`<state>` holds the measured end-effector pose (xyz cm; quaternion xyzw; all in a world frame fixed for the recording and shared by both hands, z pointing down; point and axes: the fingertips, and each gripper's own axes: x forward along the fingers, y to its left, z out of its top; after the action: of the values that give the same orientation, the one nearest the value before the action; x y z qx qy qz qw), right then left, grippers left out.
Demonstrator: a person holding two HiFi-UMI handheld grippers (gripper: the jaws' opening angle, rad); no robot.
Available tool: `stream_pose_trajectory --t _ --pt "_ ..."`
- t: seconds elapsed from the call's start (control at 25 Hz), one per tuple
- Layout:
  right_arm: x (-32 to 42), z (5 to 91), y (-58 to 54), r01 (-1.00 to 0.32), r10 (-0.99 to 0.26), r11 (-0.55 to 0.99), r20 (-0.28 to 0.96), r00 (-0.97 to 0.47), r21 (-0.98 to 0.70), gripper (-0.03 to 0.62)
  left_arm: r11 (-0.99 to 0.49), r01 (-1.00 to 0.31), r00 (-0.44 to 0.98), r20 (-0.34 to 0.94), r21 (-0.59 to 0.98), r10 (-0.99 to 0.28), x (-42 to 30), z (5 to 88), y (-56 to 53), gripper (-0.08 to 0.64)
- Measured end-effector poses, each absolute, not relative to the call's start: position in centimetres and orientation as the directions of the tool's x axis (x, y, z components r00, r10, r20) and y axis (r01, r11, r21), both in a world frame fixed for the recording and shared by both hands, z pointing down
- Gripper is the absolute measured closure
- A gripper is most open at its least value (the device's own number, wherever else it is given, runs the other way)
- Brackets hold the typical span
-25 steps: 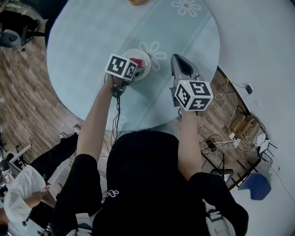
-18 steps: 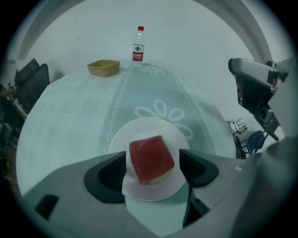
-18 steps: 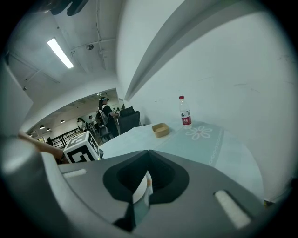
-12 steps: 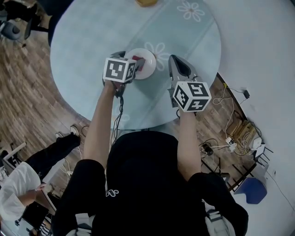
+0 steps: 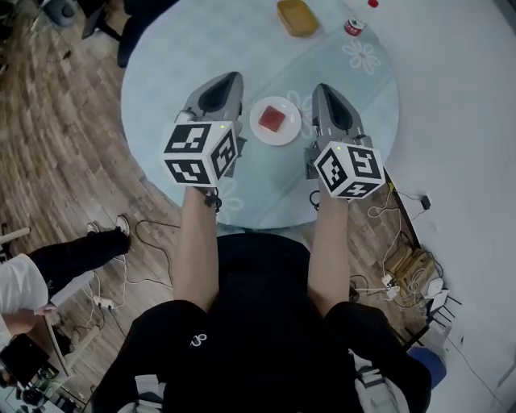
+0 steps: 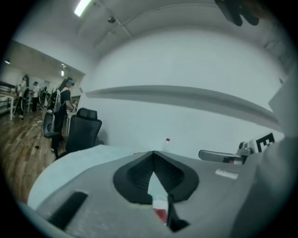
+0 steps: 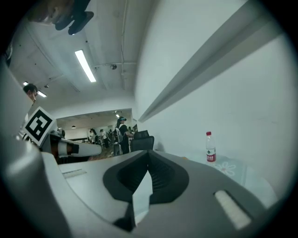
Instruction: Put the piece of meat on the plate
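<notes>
Your left gripper (image 5: 232,78) has its fingers clenched tip to tip with nothing between them; its own view shows the dark pads meeting at a point (image 6: 152,153). Your right gripper (image 5: 323,87) is the same, fingers pressed together and empty (image 7: 148,152). You hold both raised above the near half of the round pale-blue table (image 5: 177,48), one on each side of the white plate (image 5: 290,135) and clear of it.

The piece of meat (image 5: 272,119), a red square block, lies flat in the middle of that plate. It also shows as a red patch low in the left gripper view (image 6: 160,214).

At the far edge of the table sit a yellow dish (image 5: 297,18) and a bottle (image 5: 353,27) with a red label. The right gripper view shows the bottle upright with a red cap (image 7: 211,148), but the print on its label is too small to read. White flower outlines are printed on the tablecloth.

The marker cube on each gripper carries only black-and-white square patterns, no words. A black office chair (image 6: 84,132) stands beyond the table.
</notes>
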<state>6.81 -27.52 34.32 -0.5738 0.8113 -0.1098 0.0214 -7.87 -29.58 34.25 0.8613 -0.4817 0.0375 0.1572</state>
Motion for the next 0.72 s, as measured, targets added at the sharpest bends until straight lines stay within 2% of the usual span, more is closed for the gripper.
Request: stream_pose_trajectory --t 0.12,0.4,0.72 --pt "4.0 31.5 -26.6 -0.925 -0.937 0.337 0.030 -0.347 -0.174 0.583 -0.470 -0.866 0.493 0.138 0.170 -0.859 -10.0 31.5 -28.0 0.563" --pt "0.6 30.3 -24.7 -0.921 -0.922 0.379 0.055 -0.384 -0.086 0.584 -0.441 -0.890 0.451 0.090 0.113 -0.888 -11.3 30.1 -26.1 0.561" --pt "-0.2 30.7 -24.8 -0.929 -0.925 0.367 0.095 -0.369 -0.038 0.584 -0.377 -0.908 0.395 0.075 0.182 -0.916 -14.6 29.9 -27.4 0.561"
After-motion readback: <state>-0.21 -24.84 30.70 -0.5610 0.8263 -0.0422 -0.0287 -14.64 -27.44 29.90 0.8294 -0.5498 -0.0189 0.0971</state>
